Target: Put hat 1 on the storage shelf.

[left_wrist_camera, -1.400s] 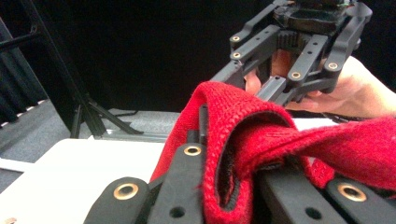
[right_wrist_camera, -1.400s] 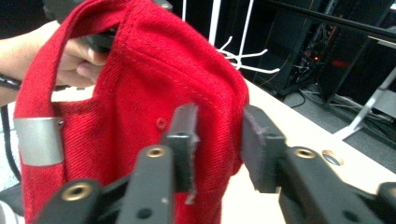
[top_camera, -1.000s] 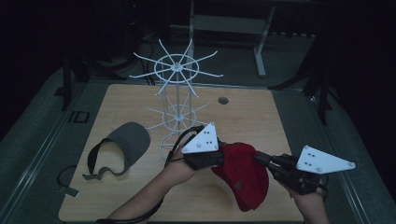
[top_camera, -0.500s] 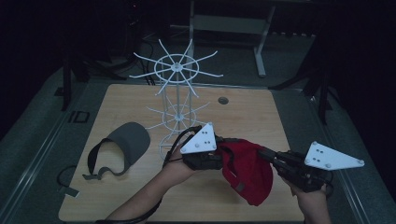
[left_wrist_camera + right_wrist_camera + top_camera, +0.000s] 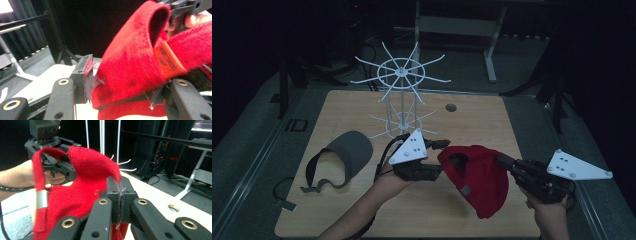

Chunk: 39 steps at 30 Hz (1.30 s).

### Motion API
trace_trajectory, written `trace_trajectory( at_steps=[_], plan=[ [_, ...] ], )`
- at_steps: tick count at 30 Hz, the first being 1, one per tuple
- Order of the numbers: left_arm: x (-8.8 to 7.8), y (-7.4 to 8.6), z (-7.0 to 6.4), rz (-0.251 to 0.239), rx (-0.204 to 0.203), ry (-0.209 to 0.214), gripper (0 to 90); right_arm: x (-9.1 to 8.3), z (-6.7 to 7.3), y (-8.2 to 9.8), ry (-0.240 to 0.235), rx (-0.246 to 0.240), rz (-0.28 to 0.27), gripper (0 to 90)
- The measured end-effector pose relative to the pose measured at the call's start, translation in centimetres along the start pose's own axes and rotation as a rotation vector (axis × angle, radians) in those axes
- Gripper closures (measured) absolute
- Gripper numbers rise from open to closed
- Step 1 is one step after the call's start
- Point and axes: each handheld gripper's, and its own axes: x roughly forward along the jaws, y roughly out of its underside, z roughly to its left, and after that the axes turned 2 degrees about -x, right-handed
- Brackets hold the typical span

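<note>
Cap (image 5: 477, 177), red, held up off the table (image 5: 472, 115) at its near right, stretched between both tools. Right gripper (image 5: 501, 160) clamped on the cap's right edge, jaws pressed together with the fabric pinched between them in the right gripper view (image 5: 85, 167). Left gripper (image 5: 443, 145) closed on the opposite edge; in the left gripper view a thick fold of the knit (image 5: 130, 57) sits between its jaws, which stand apart only by that fold. Likely step: spreading the opening so the cap can go onto the rack (image 5: 402, 95). Best done by keeping both pinches firm and level, pulling apart gently so the rim stays taut without slipping from the thinner right-hand pinch, and turning the opening toward an arm of the rack before moving far. Worth watching the strap with the grey buckle (image 5: 466, 190) hanging at the near side, so as not to snag it. Farther left, near the left hand (image 5: 387, 182), a grey visor (image 5: 344, 155) lying flat, well apart from the cap. Beyond both grippers, toward the far middle of the table, the white wire rack, upright, with radiating arms at two levels; a small round hole (image 5: 451, 107) to its right.
</note>
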Motion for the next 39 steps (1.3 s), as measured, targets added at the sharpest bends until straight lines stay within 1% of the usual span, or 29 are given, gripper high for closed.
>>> trace_trajectory(
  at_steps=[2,3,5,7,8,10,12,14,16,19,20,21,22,25,28,31,36,38,39],
  plan=[
    [-0.4,0.2,0.2,0.001,-0.012,-0.017,47.9,-0.1,-0.1,-0.1,0.004,0.001,-0.001,88.9],
    [-0.6,0.3,0.3,0.003,-0.01,-0.02,47.9,-0.2,-0.1,-0.2,0.015,0.006,-0.007,88.9],
    [-1.0,0.6,0.3,-0.002,-0.016,-0.035,47.9,-0.4,-0.3,-0.3,0.022,0.01,-0.013,88.9],
    [-1.3,0.8,0.3,-0.007,-0.022,-0.045,47.9,-0.5,-0.5,-0.6,0.05,0.02,-0.02,88.8],
    [-1.5,0.9,0.3,-0.01,-0.021,-0.059,47.9,-0.6,-0.6,-0.6,0.054,0.025,-0.022,88.9],
    [-1.8,1.2,0.0,-0.014,-0.017,-0.074,47.8,-0.7,-0.9,-1.0,0.079,0.033,-0.024,88.8],
    [-2.2,1.7,-0.3,-0.014,-0.011,-0.086,47.9,-0.8,-1.2,-1.3,0.093,0.033,-0.027,88.8],
    [-2.5,2.2,-0.6,-0.01,-0.009,-0.09,47.8,-0.8,-1.4,-1.7,0.104,0.032,-0.03,88.8],
    [-2.7,2.8,-0.8,-0.006,-0.024,-0.086,47.8,-0.7,-1.7,-2.2,0.117,0.033,-0.042,88.8],
    [-3.0,3.8,-1.2,0.012,-0.028,-0.088,47.9,-0.6,-2.0,-2.8,0.135,0.035,-0.051,88.8],
    [-3.0,3.8,-1.2,0.012,-0.028,-0.088,47.9,-0.6,-2.0,-2.8,0.135,0.035,-0.051,88.8],
    [-3.2,4.4,-1.4,0.017,-0.028,-0.083,47.9,-0.5,-2.2,-3.1,0.138,0.033,-0.056,88.8],
    [-3.3,4.7,-1.6,0.017,-0.033,-0.087,47.9,-0.3,-2.6,-3.6,0.149,0.038,-0.062,88.8],
    [-3.5,5.6,-1.9,0.021,-0.038,-0.087,47.9,0.1,-3.0,-4.4,0.159,0.036,-0.071,88.8],
    [-3.8,6.6,-1.9,0.031,-0.054,-0.09,47.9,0.5,-3.4,-5.3,0.17,0.03,-0.084,88.8],
    [-4.1,7.6,-1.9,0.03,-0.077,-0.099,48.0,0.9,-3.7,-6.1,0.182,0.026,-0.097,88.8],
    [-4.4,9.1,-1.9,0.05,-0.088,-0.108,48.0,1.6,-4.3,-7.6,0.199,0.025,-0.117,88.8],
    [-4.5,9.7,-1.9,0.053,-0.091,-0.115,47.9,1.9,-4.6,-8.2,0.204,0.026,-0.129,88.8],
    [-4.6,10.0,-1.9,0.049,-0.099,-0.114,47.9,2.0,-4.7,-8.5,0.206,0.027,-0.131,88.8]
  ],
)
